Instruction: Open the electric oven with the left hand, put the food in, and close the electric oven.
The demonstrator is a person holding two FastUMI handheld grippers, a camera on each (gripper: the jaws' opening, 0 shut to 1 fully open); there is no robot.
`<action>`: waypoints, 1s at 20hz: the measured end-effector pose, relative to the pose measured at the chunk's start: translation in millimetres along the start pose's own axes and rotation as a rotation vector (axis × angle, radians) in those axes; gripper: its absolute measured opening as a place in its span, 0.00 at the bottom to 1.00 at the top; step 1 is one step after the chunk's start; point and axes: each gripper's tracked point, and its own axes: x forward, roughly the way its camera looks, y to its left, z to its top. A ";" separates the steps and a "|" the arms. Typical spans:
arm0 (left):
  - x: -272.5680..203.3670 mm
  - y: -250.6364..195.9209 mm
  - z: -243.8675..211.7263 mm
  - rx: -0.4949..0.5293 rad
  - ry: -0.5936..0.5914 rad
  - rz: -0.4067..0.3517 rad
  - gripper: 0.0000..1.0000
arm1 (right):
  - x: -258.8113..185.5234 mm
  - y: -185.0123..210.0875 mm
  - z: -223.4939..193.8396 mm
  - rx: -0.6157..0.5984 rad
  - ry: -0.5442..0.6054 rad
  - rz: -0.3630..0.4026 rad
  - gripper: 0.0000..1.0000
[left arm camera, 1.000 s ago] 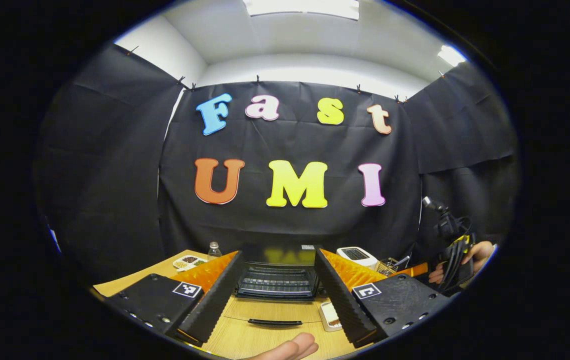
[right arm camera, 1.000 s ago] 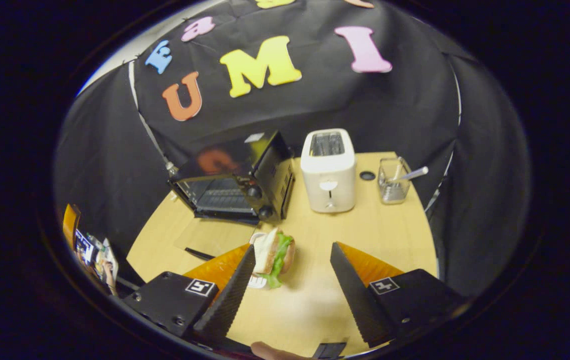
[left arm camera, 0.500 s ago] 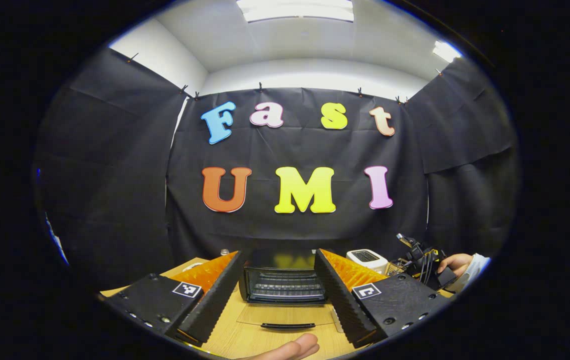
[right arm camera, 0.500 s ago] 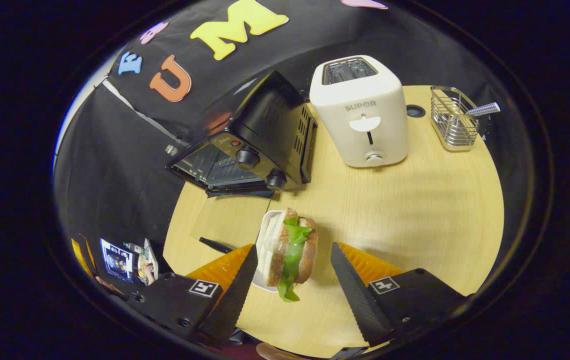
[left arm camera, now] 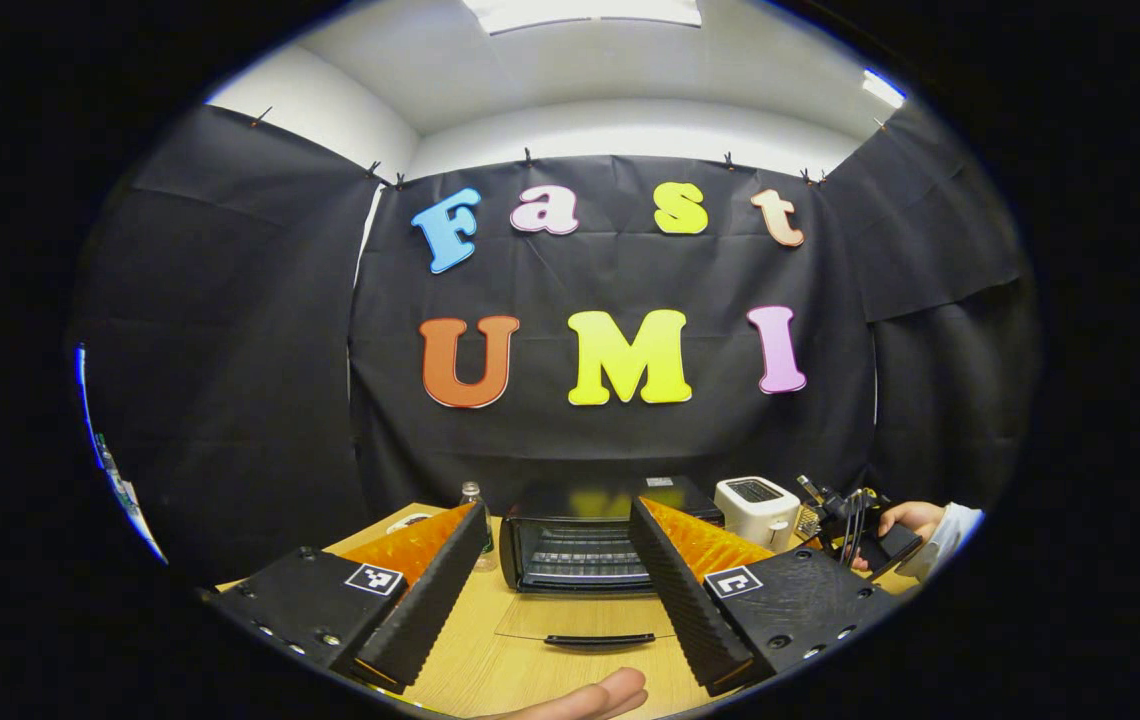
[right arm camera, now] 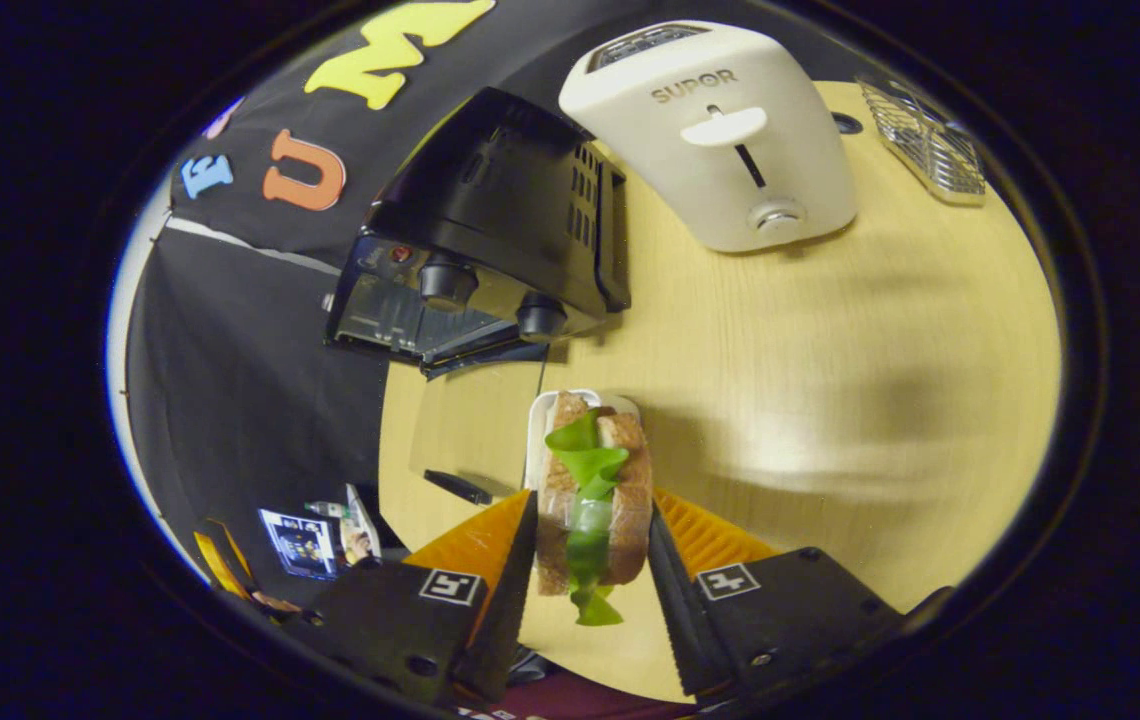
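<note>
While right gripper (right arm camera: 590,560) is clamping both fingers on sandwich (right arm camera: 592,490) over white plate (right arm camera: 536,440), left gripper (left arm camera: 555,580) is hanging open, empty. Electric oven (left arm camera: 585,545) is sitting beyond, door (left arm camera: 590,620) lying flat open; toaster (right arm camera: 720,130) is standing beside it.

In the right gripper view, a sandwich (right arm camera: 595,500) is held between the two fingers of the right gripper (right arm camera: 590,590), which are closed against its bread sides. Green lettuce hangs out of it. A white tray (right arm camera: 540,440) is seen just behind the sandwich on the table (right arm camera: 830,330). The oven (right arm camera: 490,230) is placed farther back, with its door (right arm camera: 470,420) lying open. A toaster (right arm camera: 720,130) is placed beside it, and a wire basket (right arm camera: 930,150) is seen near the edge.
</note>
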 end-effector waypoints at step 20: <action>-44.6 40.4 3.3 -0.018 -0.026 -0.038 0.94 | -17.6 97.2 -41.4 0.207 -0.300 0.155 0.39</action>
